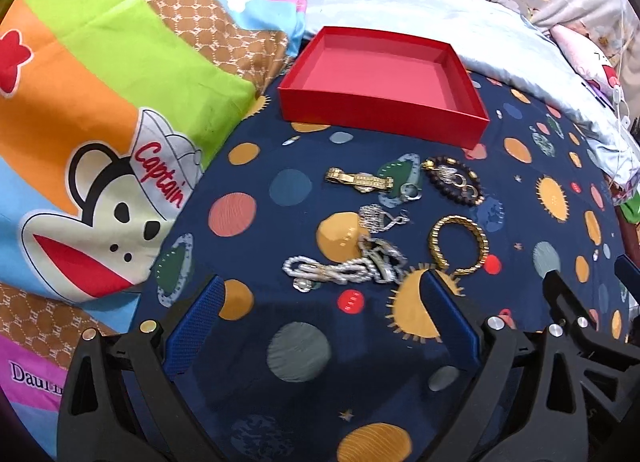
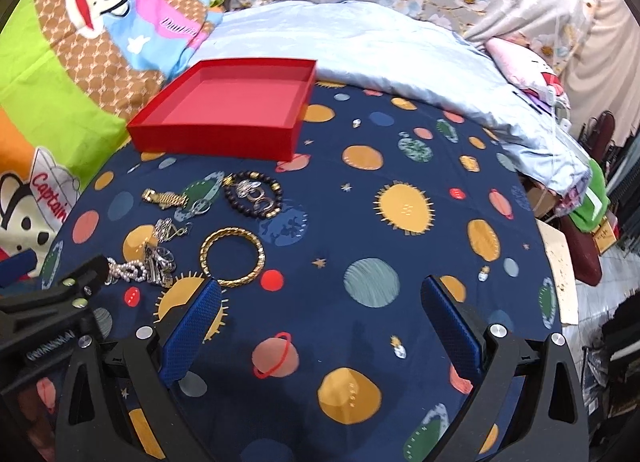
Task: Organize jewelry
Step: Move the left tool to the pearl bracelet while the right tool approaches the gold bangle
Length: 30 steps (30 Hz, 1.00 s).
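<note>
An empty red box [image 1: 384,74] [image 2: 228,110] sits at the far side of a navy planet-print cloth [image 1: 304,350] [image 2: 400,254]. In front of it lie a gold watch band [image 1: 358,180] [image 2: 165,196], a dark bead bracelet [image 1: 454,181] [image 2: 253,195] with silver rings inside, a gold bangle [image 1: 459,244] [image 2: 232,257], a small silver chain [image 1: 378,217] and a pearl-and-silver chain [image 1: 344,266] [image 2: 140,267]. My left gripper [image 1: 324,286] is open, just short of the pearl chain. My right gripper [image 2: 320,290] is open, right of the bangle, over bare cloth.
A cartoon monkey quilt [image 1: 100,134] [image 2: 60,74] rises on the left. A pale blue blanket [image 1: 460,22] [image 2: 400,54] and floral fabric lie behind the box. The other gripper's black frame [image 1: 576,318] [image 2: 52,298] shows at each view's edge. The bed edge and floor clutter [image 2: 592,230] are at right.
</note>
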### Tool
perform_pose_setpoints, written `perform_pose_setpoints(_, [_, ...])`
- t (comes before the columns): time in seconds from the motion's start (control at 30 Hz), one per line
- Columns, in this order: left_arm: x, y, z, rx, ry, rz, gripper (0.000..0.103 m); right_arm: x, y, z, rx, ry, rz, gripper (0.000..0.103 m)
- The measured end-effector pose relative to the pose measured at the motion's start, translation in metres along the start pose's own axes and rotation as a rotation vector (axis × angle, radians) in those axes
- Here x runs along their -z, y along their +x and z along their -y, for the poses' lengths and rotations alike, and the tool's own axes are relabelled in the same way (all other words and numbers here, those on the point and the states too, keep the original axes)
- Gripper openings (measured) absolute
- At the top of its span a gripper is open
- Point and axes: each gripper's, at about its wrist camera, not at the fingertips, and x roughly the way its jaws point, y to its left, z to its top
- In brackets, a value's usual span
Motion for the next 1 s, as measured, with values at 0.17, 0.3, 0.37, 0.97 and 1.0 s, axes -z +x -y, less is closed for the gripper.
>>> perform_pose_setpoints(0.17, [0.002,0.008,-0.014,-0.04,-0.007,0.005,0.096,-0.001,0.02,-0.011,-0.027,-0.03,-0.029,0.097])
perform_pose_setpoints(0.3, [0.004,0.019,-0.028,-0.034,-0.043,-0.025,0.096,-0.004,0.037,-0.018,-0.071,-0.029,-0.056,0.094])
perform_pose_setpoints(0.37, [0.005,0.023,-0.033,-0.036,-0.05,-0.034,0.096,-0.005,0.046,-0.024,-0.088,-0.036,-0.067,0.09])
perform_pose_setpoints(0.97, [0.007,0.059,-0.035,0.007,-0.039,-0.088,0.096,-0.016,0.09,-0.05,-0.206,-0.027,-0.138,0.064])
perform_pose_setpoints(1.0, [0.007,0.059,-0.034,0.008,-0.039,-0.091,0.096,-0.017,0.09,-0.051,-0.211,-0.027,-0.145,0.063])
